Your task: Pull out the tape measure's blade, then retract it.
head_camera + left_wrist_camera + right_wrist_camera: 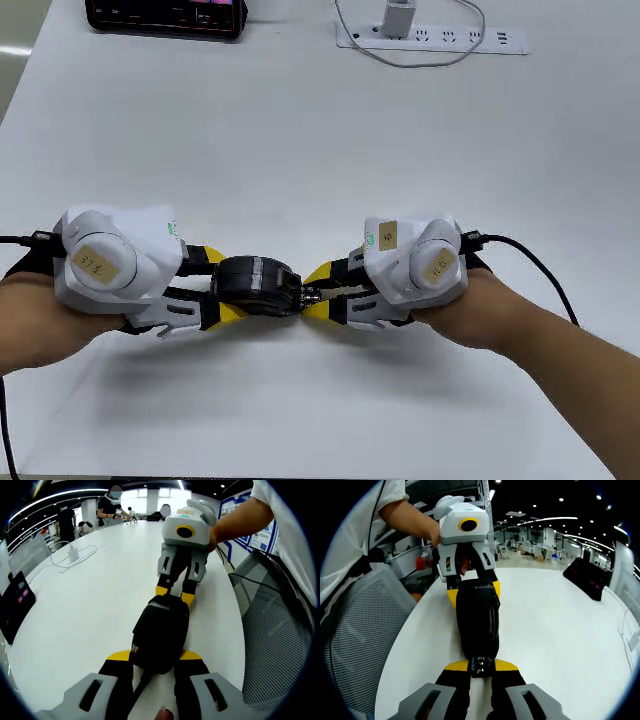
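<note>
A black tape measure [256, 282] lies just above the white table [300, 150], near its front edge. My left gripper [226, 285] is shut on its case from the left, and its yellow-tipped jaws hug the case [160, 630] on both sides. From the right, my right gripper [318, 292] meets the case's mouth. It is shut on the blade's end tab [481, 664], which carries small printed digits. Hardly any blade shows between tab and case [477, 615]. The two grippers face each other, almost tip to tip.
A white power strip [430, 38] with a plugged charger and looped cable lies at the table's far edge. A dark device [165, 15] sits at the far left. A grey mesh chair [272, 630] stands beside the table. People stand in the background.
</note>
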{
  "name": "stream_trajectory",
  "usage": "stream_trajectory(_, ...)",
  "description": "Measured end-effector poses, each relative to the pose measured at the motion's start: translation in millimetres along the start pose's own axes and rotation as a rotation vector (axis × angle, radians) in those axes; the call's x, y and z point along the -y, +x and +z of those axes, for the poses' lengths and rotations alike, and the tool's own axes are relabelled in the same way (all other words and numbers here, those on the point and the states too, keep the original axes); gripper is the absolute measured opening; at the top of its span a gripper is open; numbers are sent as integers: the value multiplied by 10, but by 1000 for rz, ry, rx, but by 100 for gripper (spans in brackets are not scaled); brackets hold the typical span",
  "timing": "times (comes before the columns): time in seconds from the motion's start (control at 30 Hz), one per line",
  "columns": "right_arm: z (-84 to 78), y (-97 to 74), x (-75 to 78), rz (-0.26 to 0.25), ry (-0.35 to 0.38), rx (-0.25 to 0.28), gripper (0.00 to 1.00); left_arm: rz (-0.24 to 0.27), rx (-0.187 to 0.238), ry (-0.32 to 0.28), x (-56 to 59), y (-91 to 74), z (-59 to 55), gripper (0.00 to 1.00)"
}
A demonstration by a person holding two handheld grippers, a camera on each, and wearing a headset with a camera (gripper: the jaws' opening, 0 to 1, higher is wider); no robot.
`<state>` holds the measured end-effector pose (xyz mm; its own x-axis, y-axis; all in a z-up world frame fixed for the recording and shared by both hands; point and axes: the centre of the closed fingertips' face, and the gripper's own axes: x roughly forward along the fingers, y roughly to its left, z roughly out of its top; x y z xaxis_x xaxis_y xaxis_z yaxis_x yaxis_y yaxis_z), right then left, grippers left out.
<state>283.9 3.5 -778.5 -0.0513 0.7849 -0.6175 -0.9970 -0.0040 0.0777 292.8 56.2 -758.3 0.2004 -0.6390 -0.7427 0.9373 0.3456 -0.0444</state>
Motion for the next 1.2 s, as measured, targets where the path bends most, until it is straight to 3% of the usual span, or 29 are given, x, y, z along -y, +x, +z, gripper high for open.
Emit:
stream_trajectory(0.63, -27, -42, -15, 12, -2, -10, 11, -6, -6, 16, -7, -2, -10, 26)
stream_trajectory(1.2, -108, -185, -10, -9, 10, -18, 11, -5, -8, 13, -3, -1, -14, 26)
